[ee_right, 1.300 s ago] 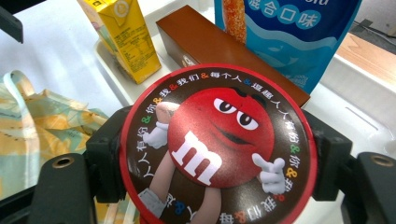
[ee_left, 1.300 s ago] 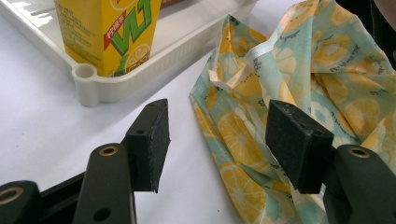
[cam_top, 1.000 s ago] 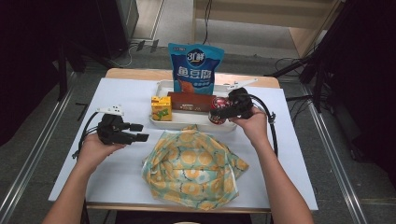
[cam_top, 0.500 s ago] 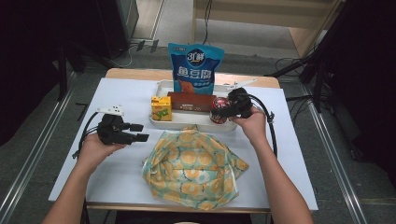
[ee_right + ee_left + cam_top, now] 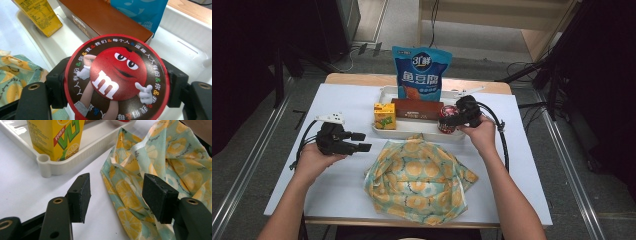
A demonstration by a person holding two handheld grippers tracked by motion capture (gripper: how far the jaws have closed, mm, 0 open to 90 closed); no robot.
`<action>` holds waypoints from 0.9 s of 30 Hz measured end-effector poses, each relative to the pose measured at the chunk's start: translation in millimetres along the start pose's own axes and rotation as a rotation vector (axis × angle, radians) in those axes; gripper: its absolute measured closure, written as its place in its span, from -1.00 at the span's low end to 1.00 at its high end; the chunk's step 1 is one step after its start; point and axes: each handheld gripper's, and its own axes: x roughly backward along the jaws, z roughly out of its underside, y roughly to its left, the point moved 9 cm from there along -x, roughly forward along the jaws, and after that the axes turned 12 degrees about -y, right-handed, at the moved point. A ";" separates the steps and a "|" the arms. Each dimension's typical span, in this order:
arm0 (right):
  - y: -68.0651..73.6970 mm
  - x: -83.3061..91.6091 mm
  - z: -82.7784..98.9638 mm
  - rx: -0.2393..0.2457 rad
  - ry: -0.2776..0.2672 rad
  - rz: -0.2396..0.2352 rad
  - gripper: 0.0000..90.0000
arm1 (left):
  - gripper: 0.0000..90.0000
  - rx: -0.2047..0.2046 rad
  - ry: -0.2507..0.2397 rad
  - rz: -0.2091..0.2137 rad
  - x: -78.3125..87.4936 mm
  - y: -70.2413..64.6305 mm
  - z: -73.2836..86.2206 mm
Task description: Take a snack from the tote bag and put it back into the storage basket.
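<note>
White sheeting covers the table, and past its far edge the floor runs off into dark shapes I cannot make out. On the sheet stands a shallow white tray, and my right gripper is at its right end, clamped on the round candy tub. In the right gripper view the tub's lid, with a red cartoon figure on it, fills the space between my two jaws, one pressed to each side; the lid hides the tub's body and whether its base sits on the tray floor, so I cannot tell whether it is lifted. The lid's lower edge is cut off by the frame.

Behind the tub lies a brown box and, farther along, a yellow juice carton, its top cropped. The blue snack pouch stands at the tray's far rim, its base hidden behind the box.

My left gripper is held over the sheet on the left, well apart from the tray, its jaws spread with nothing between them. Beyond them in the left gripper view is the lemon-print cloth, crumpled in front of the tray; what its folds cover I cannot see.
</note>
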 end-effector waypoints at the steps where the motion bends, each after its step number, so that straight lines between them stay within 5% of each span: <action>1: 0.2 -0.8 0.8 0.000 0.002 0.001 -0.41 | -0.11 0.003 -0.004 0.001 -0.2 -0.3 -0.3; 27: 2.8 -10.2 20.7 0.007 0.023 0.023 -0.41 | -0.11 -0.009 0.003 0.012 -7.5 -0.4 -3.7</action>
